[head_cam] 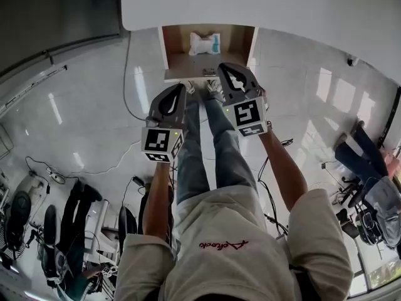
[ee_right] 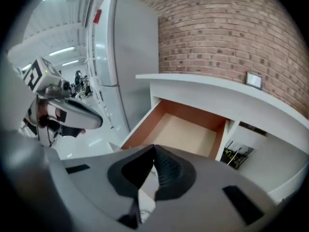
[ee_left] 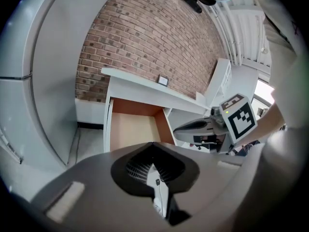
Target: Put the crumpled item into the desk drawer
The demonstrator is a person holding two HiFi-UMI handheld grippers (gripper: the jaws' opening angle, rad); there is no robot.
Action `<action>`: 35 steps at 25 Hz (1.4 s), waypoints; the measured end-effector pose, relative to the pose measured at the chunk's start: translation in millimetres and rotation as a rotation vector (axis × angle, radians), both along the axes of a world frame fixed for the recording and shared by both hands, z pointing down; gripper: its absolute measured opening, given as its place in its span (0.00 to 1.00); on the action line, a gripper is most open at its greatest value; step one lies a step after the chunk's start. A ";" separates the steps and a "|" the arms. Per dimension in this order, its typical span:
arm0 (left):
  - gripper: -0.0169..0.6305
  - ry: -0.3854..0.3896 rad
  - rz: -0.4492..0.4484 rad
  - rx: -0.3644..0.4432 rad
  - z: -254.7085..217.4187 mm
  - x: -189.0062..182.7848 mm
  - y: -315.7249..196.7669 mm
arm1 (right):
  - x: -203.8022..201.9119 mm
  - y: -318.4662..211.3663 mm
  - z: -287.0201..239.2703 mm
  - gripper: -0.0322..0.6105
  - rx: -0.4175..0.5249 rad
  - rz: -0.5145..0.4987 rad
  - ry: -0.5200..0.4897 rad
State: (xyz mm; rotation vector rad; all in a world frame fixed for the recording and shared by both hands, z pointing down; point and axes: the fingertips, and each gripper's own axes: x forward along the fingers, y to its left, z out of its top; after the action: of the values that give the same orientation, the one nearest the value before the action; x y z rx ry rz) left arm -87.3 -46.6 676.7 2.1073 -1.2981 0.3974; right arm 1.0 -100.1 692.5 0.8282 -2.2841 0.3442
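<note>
Holding the left gripper (head_cam: pixel 183 91) and the right gripper (head_cam: pixel 223 69) side by side over the floor (head_cam: pixel 94 124), both aimed forward and down at the pulled-out desk drawer (head_cam: pixel 168 47); keeping each pair of jaws pressed together with nothing between them, as shown plainly in the left gripper view and the right gripper view; carrying nothing, then, in either tool.

Finding the crumpled item (head_cam: pixel 205 43), a white wad with a blue patch, already inside the drawer, toward its back near the edge of the white desk (head_cam: pixel 263 5); reading the closed, empty jaws as fitting a task with its placing already accomplished, and the raised, level-with-each-other hold as a way of staying clear of the drawer rim.

Locating the item ahead of both grippers and beyond their tips; well apart from the left one, nearer the right one but not touching it; a little to the right of the left gripper's line and a little to the left of the right gripper's line, so roughly between the two.

Seeing only bare tan drawer bottom in the two gripper views, with no wad in sight there; presumably hidden by the tools' own bulk or the desk edge, though impossible to say which.

Leaving the drawer open; judging a push on its front as the likely remaining step, if closing belongs to the job at all.
</note>
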 end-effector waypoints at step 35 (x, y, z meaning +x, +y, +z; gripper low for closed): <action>0.04 -0.063 -0.020 0.319 -262.1 -18.0 -37.6 | 47.9 -8.2 -288.9 0.07 0.287 0.276 -0.247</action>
State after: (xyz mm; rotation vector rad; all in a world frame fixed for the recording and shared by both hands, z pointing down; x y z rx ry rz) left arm -105.3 -84.2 414.6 2.3562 -1.4999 0.2630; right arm 48.8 -108.4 403.7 1.3177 -2.4860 0.2532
